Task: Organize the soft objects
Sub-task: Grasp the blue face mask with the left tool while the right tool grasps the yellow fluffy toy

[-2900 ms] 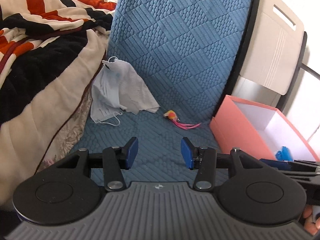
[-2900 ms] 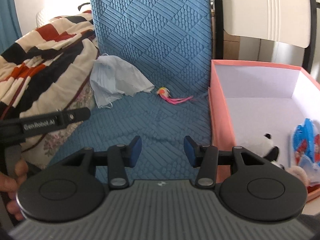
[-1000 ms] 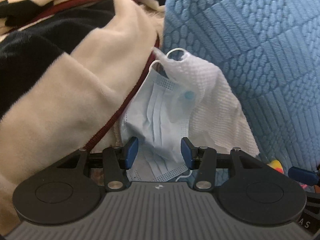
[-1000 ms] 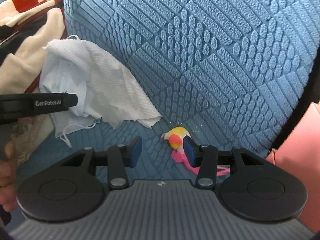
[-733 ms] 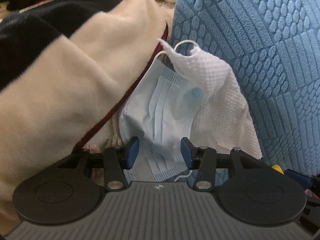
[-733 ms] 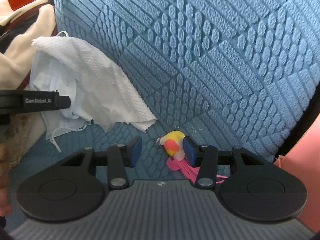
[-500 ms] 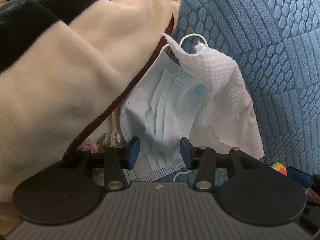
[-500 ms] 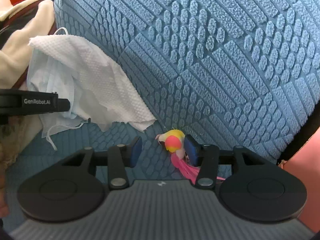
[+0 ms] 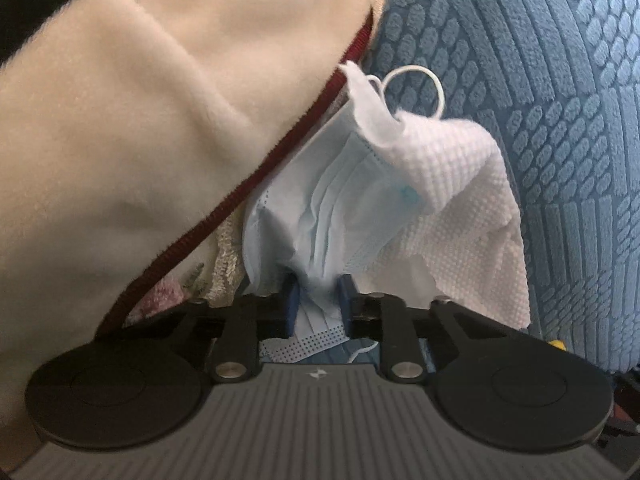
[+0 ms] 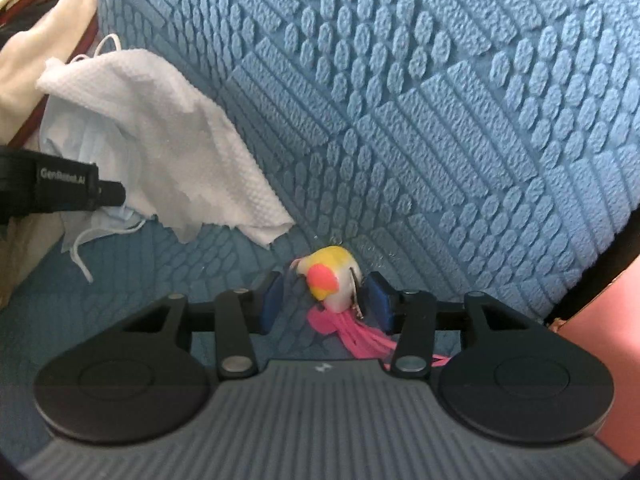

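A light blue face mask (image 9: pixel 320 216) leans between a cream blanket and a blue cushion, with a white paper towel (image 9: pixel 452 208) draped over it. My left gripper (image 9: pixel 318 304) is shut on the mask's lower part, which bunches between the pads. A small yellow, white and pink toy with pink streamers (image 10: pixel 330 280) lies on the blue seat. My right gripper (image 10: pixel 326 300) is open around it, its right pad touching the toy. The mask (image 10: pixel 76 140) and towel (image 10: pixel 172 144) also show in the right wrist view, with the left gripper's body (image 10: pixel 60 188) beside them.
A cream blanket with a dark red hem (image 9: pixel 132 128) fills the left. A blue textured cushion (image 10: pixel 400 100) stands upright behind the toy and the mask. The edge of a pink box (image 10: pixel 612 344) shows at the right.
My left gripper has moved in and closed on the mask. My right gripper has moved forward, so the toy now sits between its open fingers.
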`<action>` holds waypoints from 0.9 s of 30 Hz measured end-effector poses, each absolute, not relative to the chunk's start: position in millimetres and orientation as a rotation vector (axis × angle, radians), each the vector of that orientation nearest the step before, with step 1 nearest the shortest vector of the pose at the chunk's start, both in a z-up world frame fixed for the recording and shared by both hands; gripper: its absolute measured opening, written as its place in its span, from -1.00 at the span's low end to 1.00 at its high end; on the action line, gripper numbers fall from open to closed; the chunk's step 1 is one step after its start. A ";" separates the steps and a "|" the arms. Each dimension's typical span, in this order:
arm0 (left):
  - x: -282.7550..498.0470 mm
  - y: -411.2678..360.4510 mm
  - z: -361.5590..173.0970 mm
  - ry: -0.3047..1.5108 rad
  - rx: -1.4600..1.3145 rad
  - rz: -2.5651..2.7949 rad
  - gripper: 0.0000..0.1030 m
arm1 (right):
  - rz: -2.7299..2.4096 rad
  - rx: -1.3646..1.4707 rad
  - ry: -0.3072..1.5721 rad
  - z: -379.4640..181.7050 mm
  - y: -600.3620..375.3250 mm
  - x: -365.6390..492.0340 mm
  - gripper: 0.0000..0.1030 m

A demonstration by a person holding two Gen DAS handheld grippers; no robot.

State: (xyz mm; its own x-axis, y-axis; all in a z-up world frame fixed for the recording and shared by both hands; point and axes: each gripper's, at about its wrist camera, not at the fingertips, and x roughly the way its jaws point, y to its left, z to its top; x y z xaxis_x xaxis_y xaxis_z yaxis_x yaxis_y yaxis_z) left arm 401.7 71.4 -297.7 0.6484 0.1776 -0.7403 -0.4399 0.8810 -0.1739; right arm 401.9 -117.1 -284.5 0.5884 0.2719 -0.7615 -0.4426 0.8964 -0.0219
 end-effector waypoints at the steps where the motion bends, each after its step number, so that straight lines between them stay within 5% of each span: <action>1: 401.5 76.1 -298.7 0.784 -0.372 0.358 -0.78 | 0.424 -0.220 0.846 -285.7 -116.6 402.1 -0.05; 4: 402.4 83.4 -297.9 0.773 -0.391 0.338 -0.84 | 0.432 -0.188 0.865 -288.5 -118.2 407.0 -0.07; 8: 397.7 85.0 -291.6 0.757 -0.393 0.317 -0.87 | 0.425 -0.182 0.864 -285.8 -127.7 411.2 -0.34; 27: 331.4 71.8 -246.0 0.741 -0.431 0.201 -0.91 | 0.418 -0.165 0.835 -242.2 -138.1 373.1 -0.36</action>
